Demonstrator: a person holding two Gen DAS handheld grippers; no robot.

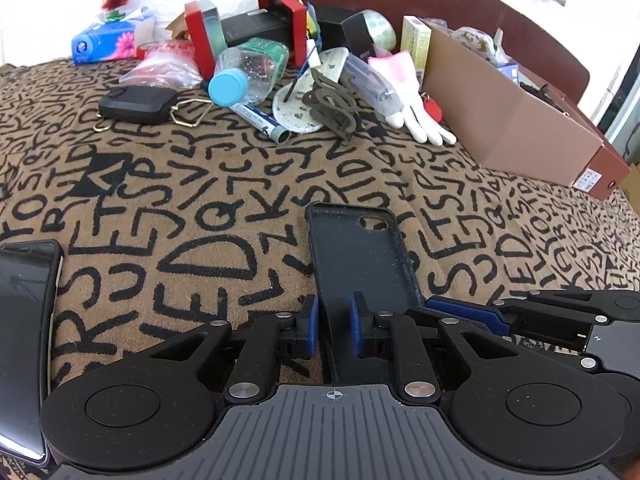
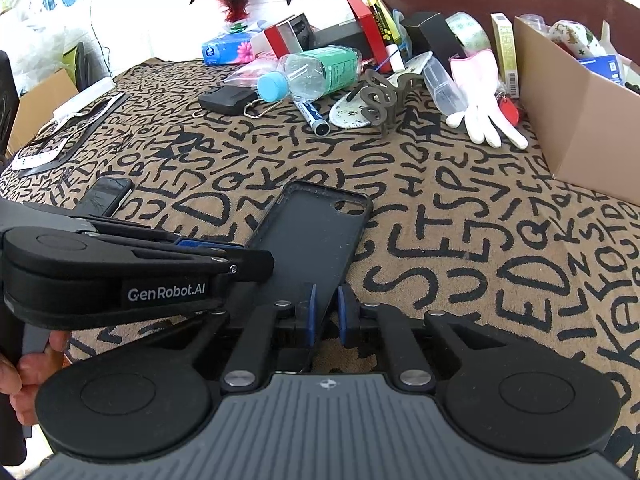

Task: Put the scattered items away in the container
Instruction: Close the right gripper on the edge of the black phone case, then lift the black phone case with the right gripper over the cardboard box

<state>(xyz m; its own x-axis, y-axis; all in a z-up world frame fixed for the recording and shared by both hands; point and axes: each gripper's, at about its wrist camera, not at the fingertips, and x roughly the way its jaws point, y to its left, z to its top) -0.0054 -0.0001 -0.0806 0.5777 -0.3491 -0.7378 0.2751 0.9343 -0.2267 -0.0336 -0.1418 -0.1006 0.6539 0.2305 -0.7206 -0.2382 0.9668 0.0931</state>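
Observation:
A black phone case (image 1: 356,252) (image 2: 316,236) lies open side up on the letter-patterned cloth. My left gripper (image 1: 334,324) is shut on its near left edge. My right gripper (image 2: 325,312) is shut on its near right edge; it shows at the right in the left wrist view (image 1: 460,312). The left gripper shows from the side in the right wrist view (image 2: 224,248). The brown cardboard box (image 1: 516,120) (image 2: 576,120) stands at the far right with several items inside.
A black phone (image 1: 24,316) (image 2: 106,196) lies at the left. Clutter lies at the far side: a plastic bottle (image 1: 248,72) (image 2: 316,72), a black key fob (image 1: 138,104), a marker (image 1: 260,118), a white glove (image 1: 412,100) (image 2: 484,108), red boxes (image 1: 280,20), a tissue pack (image 1: 106,42).

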